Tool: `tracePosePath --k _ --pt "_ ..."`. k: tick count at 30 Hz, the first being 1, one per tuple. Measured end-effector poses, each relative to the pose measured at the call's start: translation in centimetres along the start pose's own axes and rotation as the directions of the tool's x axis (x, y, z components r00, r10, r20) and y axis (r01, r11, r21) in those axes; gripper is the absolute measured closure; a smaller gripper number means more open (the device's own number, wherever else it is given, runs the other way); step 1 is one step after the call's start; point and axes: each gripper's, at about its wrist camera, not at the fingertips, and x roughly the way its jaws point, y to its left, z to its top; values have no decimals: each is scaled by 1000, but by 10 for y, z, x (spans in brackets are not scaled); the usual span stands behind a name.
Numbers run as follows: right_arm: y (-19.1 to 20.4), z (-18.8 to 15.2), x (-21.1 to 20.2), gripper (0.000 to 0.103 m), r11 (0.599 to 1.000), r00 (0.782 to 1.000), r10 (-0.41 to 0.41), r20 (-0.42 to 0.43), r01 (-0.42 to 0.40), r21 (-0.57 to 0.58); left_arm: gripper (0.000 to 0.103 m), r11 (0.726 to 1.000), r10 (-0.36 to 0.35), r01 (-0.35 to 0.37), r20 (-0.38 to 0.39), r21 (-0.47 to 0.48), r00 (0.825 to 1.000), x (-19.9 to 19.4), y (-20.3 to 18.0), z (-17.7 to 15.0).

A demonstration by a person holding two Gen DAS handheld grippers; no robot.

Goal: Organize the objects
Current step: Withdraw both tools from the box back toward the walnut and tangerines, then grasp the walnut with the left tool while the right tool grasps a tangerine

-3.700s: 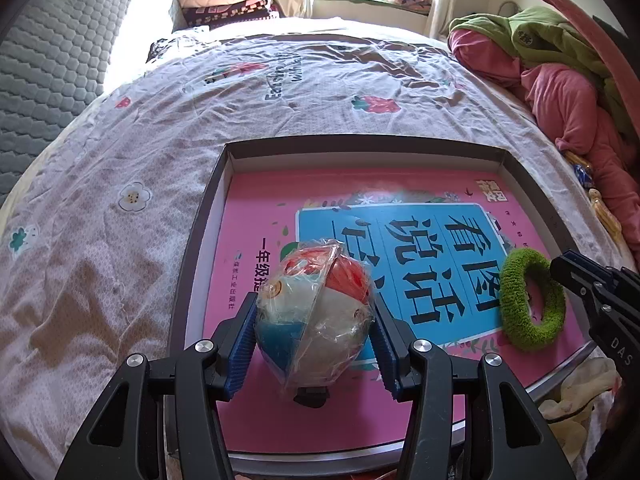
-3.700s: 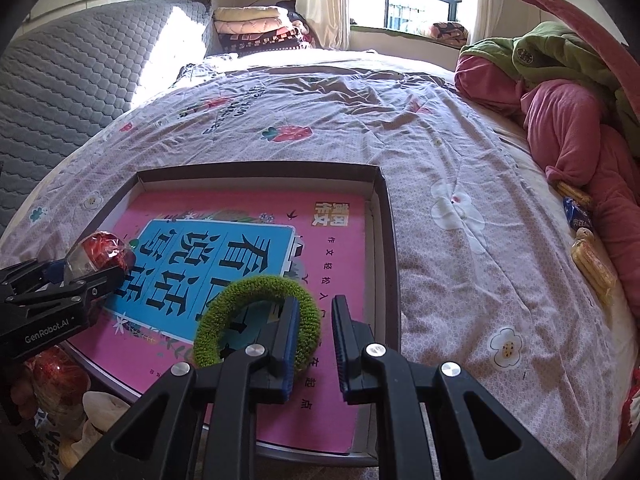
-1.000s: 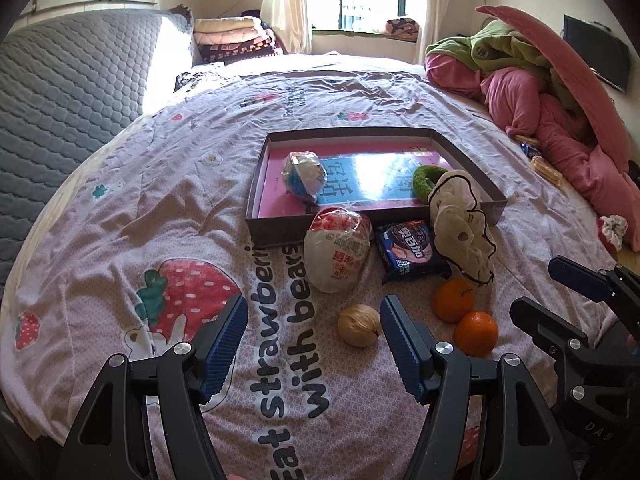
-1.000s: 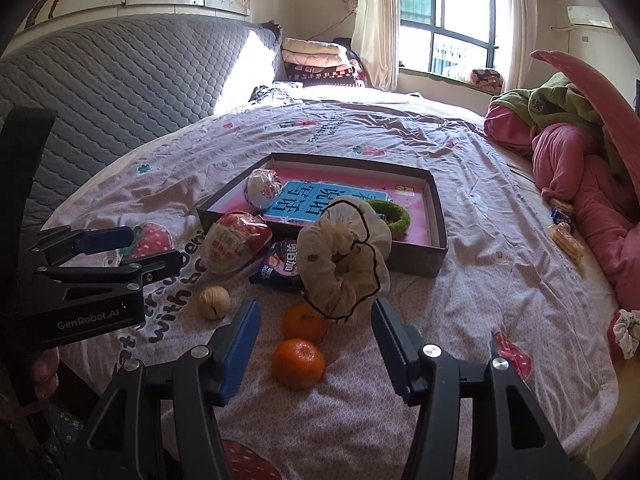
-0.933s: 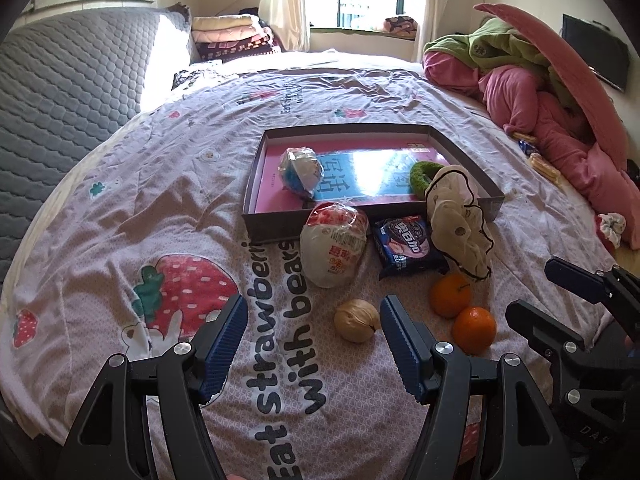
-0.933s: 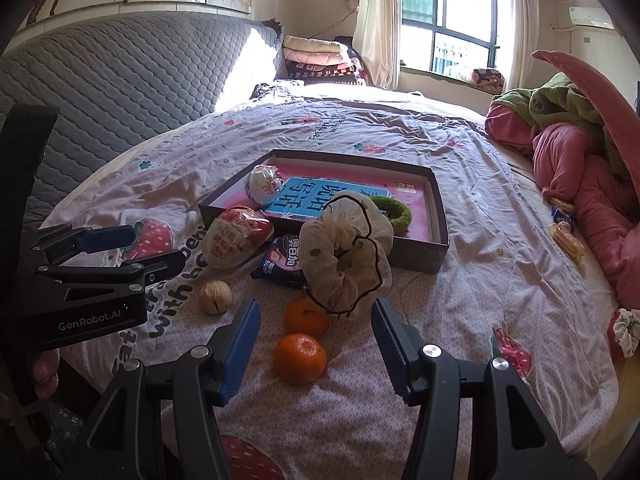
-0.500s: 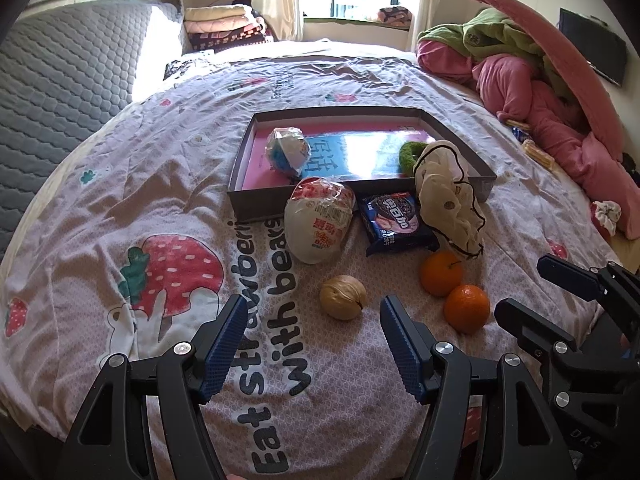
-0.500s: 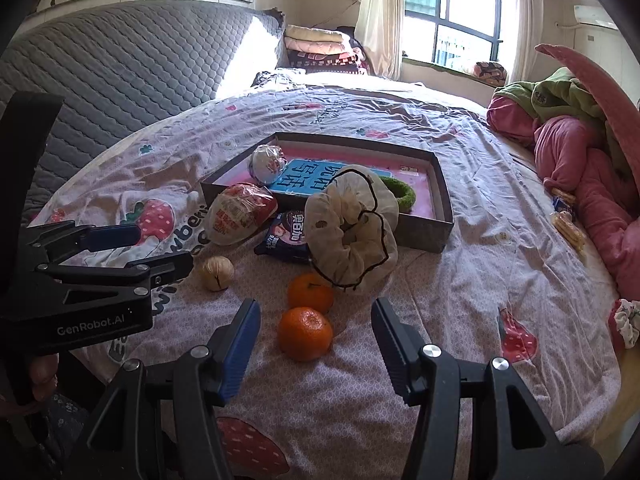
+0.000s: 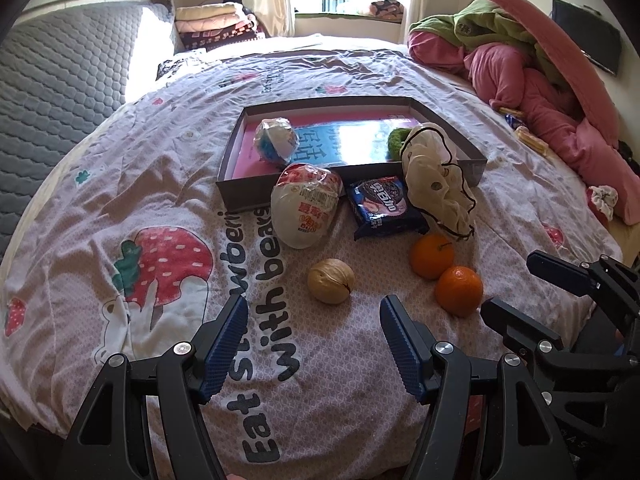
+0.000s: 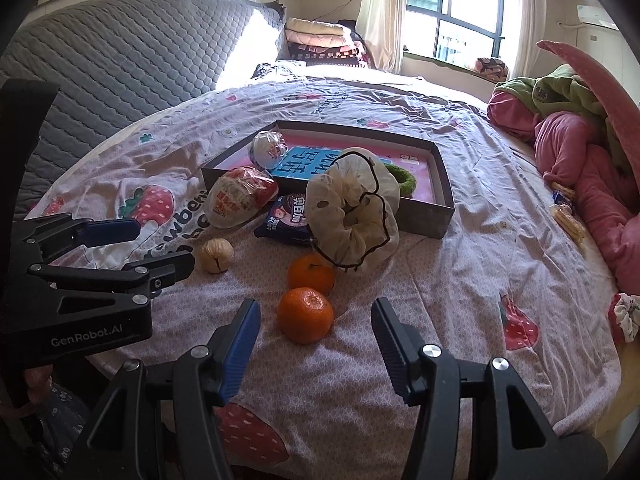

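Observation:
A grey box (image 9: 256,196) (image 10: 432,220) lies on the bed with a pink and blue book, a wrapped ball (image 9: 276,140) (image 10: 269,149) and a green ring (image 9: 398,140) (image 10: 405,178) inside. In front of it lie a wrapped bowl (image 9: 306,208) (image 10: 236,196), a dark snack pack (image 9: 382,208) (image 10: 286,218), a cream scrunchie (image 9: 436,184) (image 10: 356,212), a walnut (image 9: 331,286) (image 10: 217,255) and two oranges (image 9: 458,290) (image 10: 306,314). My left gripper (image 9: 314,320) (image 10: 150,242) is open just short of the walnut. My right gripper (image 10: 316,322) (image 9: 516,292) is open with the nearer orange just ahead of its tips.
The strawberry-print bedspread (image 9: 160,264) covers the whole bed. A pile of pink and green bedding (image 9: 552,92) sits along the right side, with small snack packets (image 9: 528,138) beside it. A grey quilted headboard (image 10: 120,64) stands on the left, and folded blankets (image 10: 316,36) at the far end.
Earlier the left gripper held the wrapped ball and the right held the green ring inside the box; both now lie there, and both grippers have drawn back to the near bed edge, open.

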Motion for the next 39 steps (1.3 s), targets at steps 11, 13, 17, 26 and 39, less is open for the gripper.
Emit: tracePosePath --k 11,13,17,26,39 --pt "-2 -5 14 46 1000 999 15 -40 -15 14 33 1000 -5 5 -29 -3 1000 13 -2 -5" --pt "-3 -6 16 46 1000 999 22 -45 -21 22 33 1000 -8 8 -33 -4 999 15 -2 -6" --pt "-6 -7 21 46 999 998 38 -53 -36 41 33 1000 -11 11 -38 -13 999 22 0 -5" --pt "-7 -8 29 46 997 996 58 -63 -55 53 33 1000 -10 8 -55 -30 998 38 5 0" --pt "-6 -5 47 46 998 995 58 -81 -55 40 33 999 -7 4 -67 -40 998 62 6 9"
